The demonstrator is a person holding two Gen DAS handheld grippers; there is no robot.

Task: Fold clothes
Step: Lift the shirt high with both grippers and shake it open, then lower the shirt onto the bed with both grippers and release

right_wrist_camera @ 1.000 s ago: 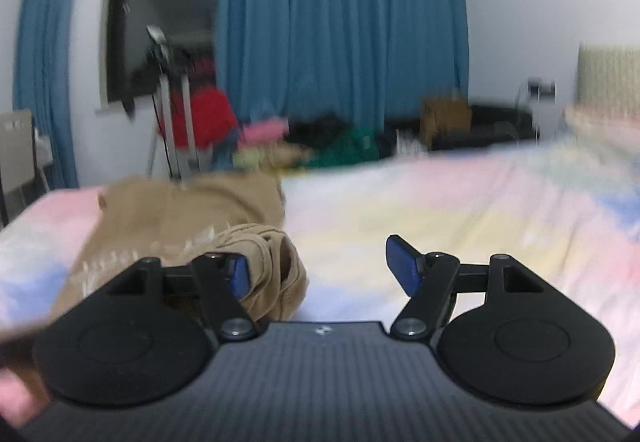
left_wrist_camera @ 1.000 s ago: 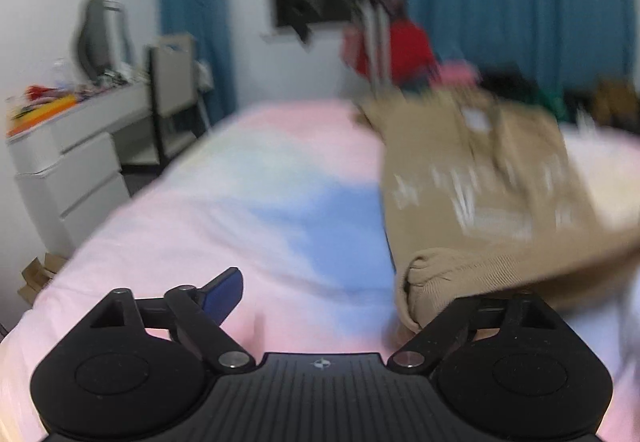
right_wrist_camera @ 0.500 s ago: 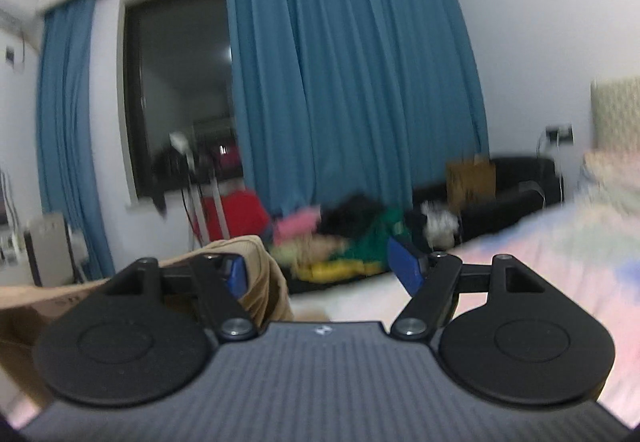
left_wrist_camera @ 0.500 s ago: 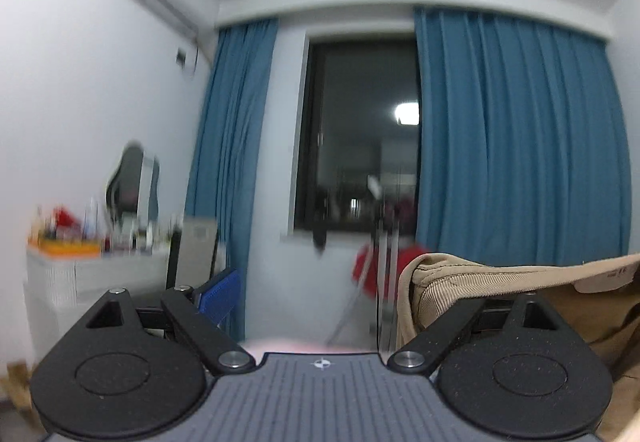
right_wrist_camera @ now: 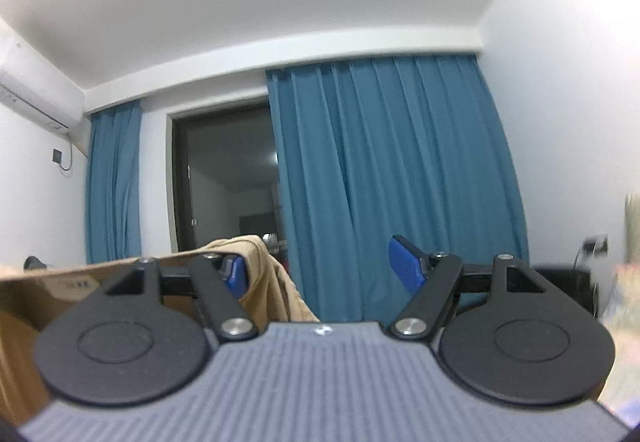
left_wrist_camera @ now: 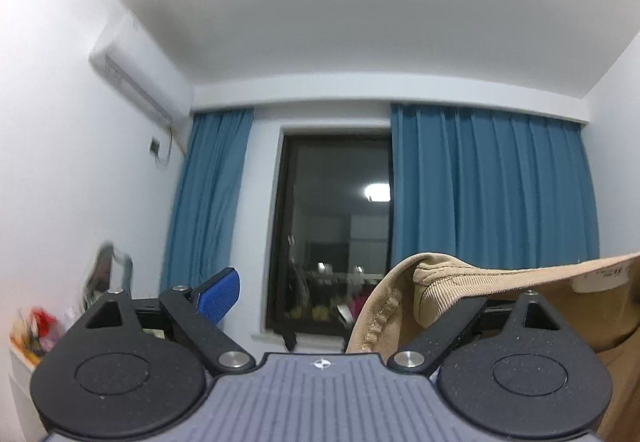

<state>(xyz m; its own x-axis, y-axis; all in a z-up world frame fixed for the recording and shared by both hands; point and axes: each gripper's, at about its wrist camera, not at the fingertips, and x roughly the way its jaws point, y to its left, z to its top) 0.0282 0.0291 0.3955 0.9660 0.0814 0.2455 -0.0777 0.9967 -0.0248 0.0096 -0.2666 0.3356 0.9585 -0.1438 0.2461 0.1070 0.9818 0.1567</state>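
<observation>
Since both claws have swung up off the bed toward the blue curtains [left_wrist_camera: 492, 186], left claw [left_wrist_camera: 316, 296] and right claw [right_wrist_camera: 320, 268] stand wide, each with a hem corner of the tan sweatshirt [left_wrist_camera: 404, 298] hooked over one finger, lifted clear, probably for shaking flat.

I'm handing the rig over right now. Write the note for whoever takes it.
Left gripper: jaws wide open. The tan garment hangs over its right-hand finger, hooked rather than pinched.
Right gripper: jaws wide open. The same garment is draped over its left-hand finger.
Where things are: the garment is up in the air, spanning the two grippers, and both point at the blue curtains. Its lower part is out of view.
Done: garment picked up by one edge.
Left: no fold is visible yet. Lay it down flat and fold it. The hold looks loose, so move gently.
</observation>
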